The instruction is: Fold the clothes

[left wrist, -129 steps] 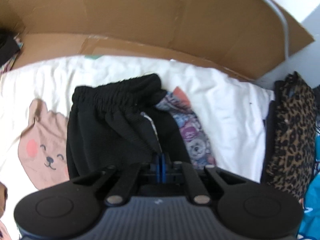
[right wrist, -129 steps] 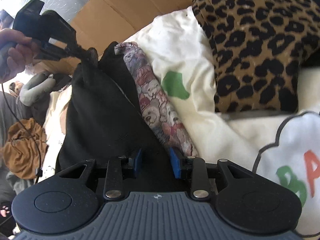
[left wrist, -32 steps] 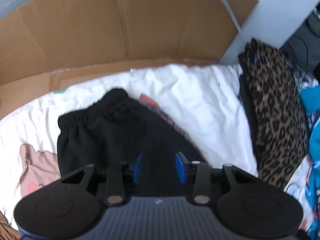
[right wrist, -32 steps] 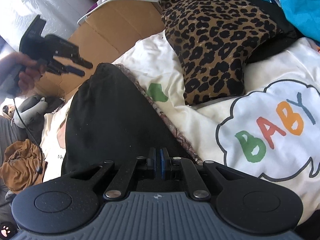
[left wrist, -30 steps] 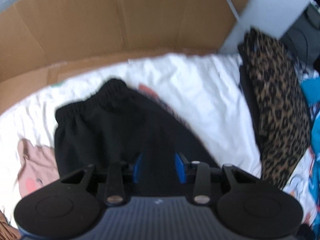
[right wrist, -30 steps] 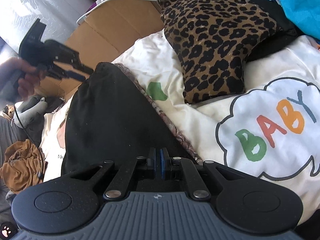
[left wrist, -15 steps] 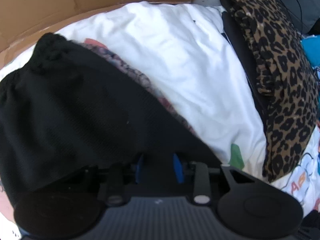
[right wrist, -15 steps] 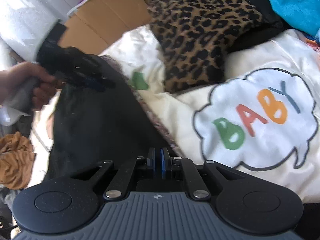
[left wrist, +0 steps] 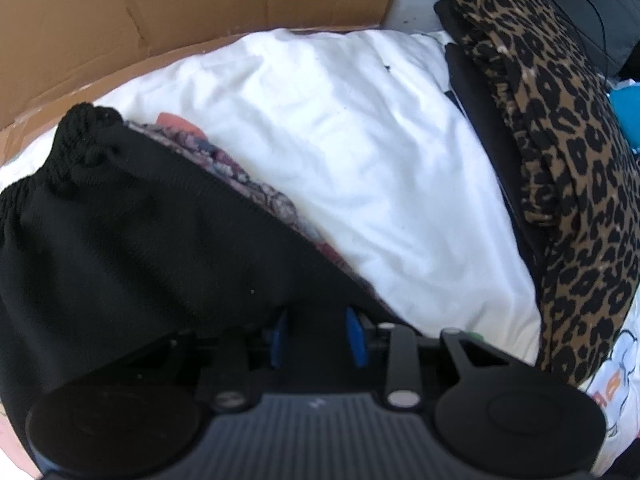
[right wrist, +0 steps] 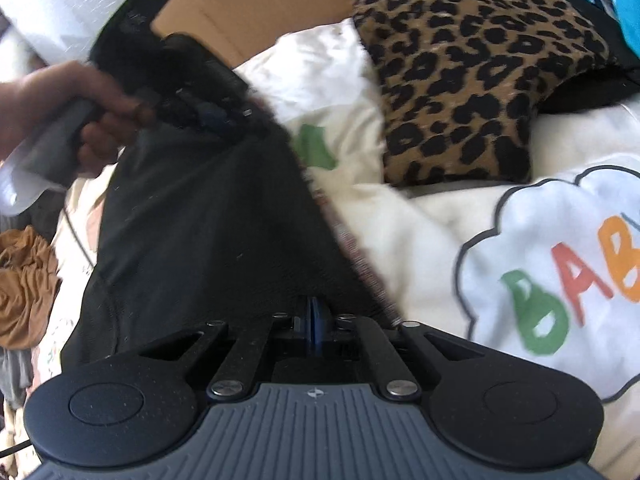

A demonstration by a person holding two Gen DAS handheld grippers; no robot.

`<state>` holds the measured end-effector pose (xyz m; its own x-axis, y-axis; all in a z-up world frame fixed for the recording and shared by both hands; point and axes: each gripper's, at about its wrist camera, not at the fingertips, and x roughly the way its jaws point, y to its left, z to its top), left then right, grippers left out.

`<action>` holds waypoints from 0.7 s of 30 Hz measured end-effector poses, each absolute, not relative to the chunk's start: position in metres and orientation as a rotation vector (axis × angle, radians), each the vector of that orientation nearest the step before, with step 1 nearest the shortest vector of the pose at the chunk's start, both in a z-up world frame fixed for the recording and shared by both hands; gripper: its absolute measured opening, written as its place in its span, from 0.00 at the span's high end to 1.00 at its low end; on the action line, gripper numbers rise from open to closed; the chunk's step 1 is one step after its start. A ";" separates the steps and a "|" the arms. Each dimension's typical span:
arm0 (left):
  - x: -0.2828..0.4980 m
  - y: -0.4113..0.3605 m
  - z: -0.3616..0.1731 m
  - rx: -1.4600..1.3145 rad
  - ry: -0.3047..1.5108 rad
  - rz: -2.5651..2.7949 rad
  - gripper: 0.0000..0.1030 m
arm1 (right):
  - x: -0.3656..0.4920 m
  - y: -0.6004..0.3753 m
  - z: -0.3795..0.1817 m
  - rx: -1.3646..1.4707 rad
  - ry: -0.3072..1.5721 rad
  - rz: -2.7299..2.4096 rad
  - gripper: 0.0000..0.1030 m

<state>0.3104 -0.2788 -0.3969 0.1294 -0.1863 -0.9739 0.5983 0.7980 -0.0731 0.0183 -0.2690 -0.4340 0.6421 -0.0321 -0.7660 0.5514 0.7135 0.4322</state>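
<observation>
White bedding (left wrist: pixel 360 168) — black shorts (left wrist: pixel 140 248), right gripper (right wrist: pixel 315 322) clamped

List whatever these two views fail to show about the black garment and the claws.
- Left wrist view: the left claw is open, but the black garment hides its fingertips, so contact is unclear.
- Right wrist view: the right claw is shut; whether cloth is pinched cannot be told.
- Right wrist view: motion blur smears the hand on the left claw.
- Both views: the patterned garment is mostly buried under the black one.

white bedding (left wrist: pixel 360 168) carries black shorts (left wrist: pixel 140 248), leopard cushion (left wrist: pixel 568 152).
</observation>
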 end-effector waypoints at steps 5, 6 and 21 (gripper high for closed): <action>0.308 -0.282 -0.396 0.388 1.312 -0.569 0.67 | 0.018 -0.277 -0.437 0.693 0.813 -0.424 0.96; 0.308 -0.282 -0.395 0.389 1.313 -0.568 0.67 | 0.018 -0.278 -0.438 0.690 0.813 -0.429 0.96; 0.328 -0.239 -0.309 0.430 1.231 -0.565 0.67 | 0.007 -0.274 -0.441 0.749 0.808 -0.503 0.96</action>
